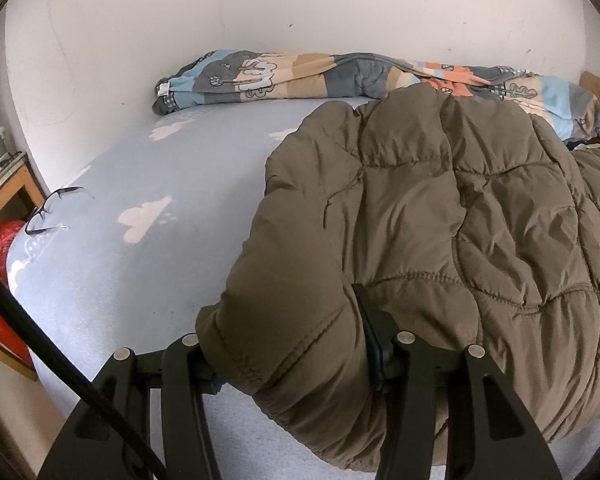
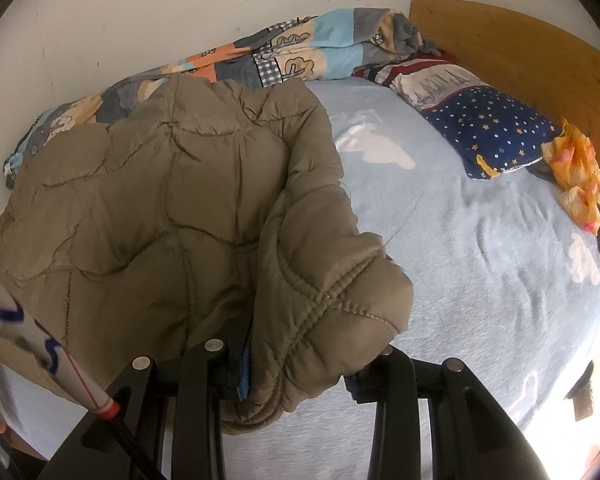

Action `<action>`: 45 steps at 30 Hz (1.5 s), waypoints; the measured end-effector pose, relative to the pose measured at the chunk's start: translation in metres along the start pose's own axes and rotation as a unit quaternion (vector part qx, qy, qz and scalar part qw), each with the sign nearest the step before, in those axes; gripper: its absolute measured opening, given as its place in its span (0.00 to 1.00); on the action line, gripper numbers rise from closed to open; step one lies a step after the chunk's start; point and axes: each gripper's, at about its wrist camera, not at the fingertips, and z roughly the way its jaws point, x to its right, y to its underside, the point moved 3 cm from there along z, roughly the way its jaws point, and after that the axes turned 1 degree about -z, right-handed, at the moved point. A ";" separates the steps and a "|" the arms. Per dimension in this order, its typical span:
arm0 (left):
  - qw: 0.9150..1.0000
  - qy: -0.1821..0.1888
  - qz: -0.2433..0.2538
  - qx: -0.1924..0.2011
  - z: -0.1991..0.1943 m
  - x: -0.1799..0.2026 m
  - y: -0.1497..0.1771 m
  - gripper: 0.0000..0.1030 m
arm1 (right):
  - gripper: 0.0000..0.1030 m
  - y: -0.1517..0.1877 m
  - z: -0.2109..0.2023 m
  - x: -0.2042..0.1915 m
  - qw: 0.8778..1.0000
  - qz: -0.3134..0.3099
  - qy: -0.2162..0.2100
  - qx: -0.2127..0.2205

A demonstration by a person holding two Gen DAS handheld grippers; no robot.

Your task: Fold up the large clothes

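Mid-fold on bed (image 1: pixel 140 288) | left gripper (image 1: pixel 288 344) and right gripper (image 2: pixel 296 356) each pinching quilted coat (image 1: pixel 440 208) corners | coat lying toward 12 o'clock | next: lay edges flat, release.

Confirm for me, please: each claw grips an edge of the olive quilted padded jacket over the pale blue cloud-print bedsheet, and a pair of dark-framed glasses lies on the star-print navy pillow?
Not quite. The dark-framed glasses lie on the pale blue cloud-print bedsheet near its left edge, as the left wrist view shows, not on the star-print navy pillow. The rest holds: the left claw and right claw each grip an edge of the olive quilted padded jacket.
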 end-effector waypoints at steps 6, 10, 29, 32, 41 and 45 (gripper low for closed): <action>1.000 -0.002 0.003 0.004 0.000 0.000 0.003 0.51 | 0.37 0.000 0.001 -0.003 1.000 -0.009 0.007 -0.001; 1.000 -0.001 0.003 0.004 0.001 -0.001 0.003 0.52 | 0.37 0.001 0.002 -0.003 1.000 -0.014 0.011 -0.001; 1.000 -0.016 0.016 0.004 0.000 -0.010 0.000 0.73 | 0.37 0.003 0.001 -0.006 1.000 -0.013 0.012 -0.003; 0.999 -0.028 0.021 0.007 -0.004 -0.022 -0.002 0.75 | 0.37 0.002 0.002 -0.002 1.000 -0.003 0.002 -0.011; 0.999 -0.030 -0.031 0.011 -0.025 -0.047 -0.006 0.78 | 0.57 0.011 -0.011 0.034 0.992 0.099 -0.067 -0.044; 0.997 -0.053 -0.039 0.030 -0.035 -0.047 -0.012 0.78 | 0.69 0.016 -0.024 0.062 0.983 0.166 -0.072 -0.039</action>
